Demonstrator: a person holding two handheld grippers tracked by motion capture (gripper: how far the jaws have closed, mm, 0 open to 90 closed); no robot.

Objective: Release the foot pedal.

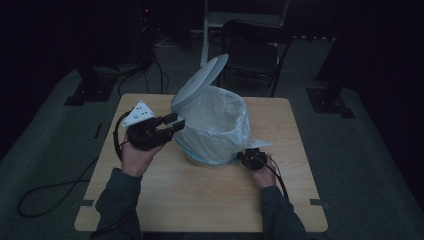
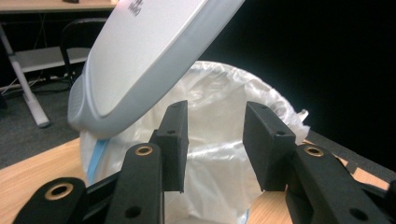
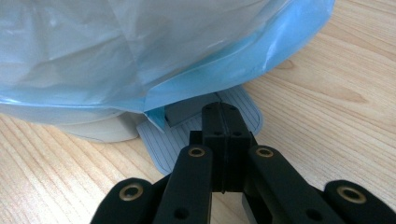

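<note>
A small white pedal bin point(image 1: 215, 145) stands mid-table, lined with a clear, blue-tinted plastic bag point(image 1: 220, 112) folded over its rim. Its round lid point(image 1: 200, 82) is tilted up and back. My left gripper point(image 1: 175, 122) hovers at the bin's left rim, just under the lid, with its jaws open and nothing between them. In the left gripper view the lid point(image 2: 149, 51) slants above the gripper point(image 2: 215, 140) and the bag point(image 2: 219, 93) is behind it. My right gripper point(image 1: 246, 157) is shut, low at the bin's right foot. Its closed tips point(image 3: 223, 112) rest on the ribbed pedal point(image 3: 159, 144).
The wooden table point(image 1: 200, 200) has bare room in front of the bin and at both sides. A black folding chair point(image 1: 255, 50) and a desk leg point(image 1: 204, 45) stand behind the table. A loose flap of the bag point(image 1: 260, 144) lies by the right gripper.
</note>
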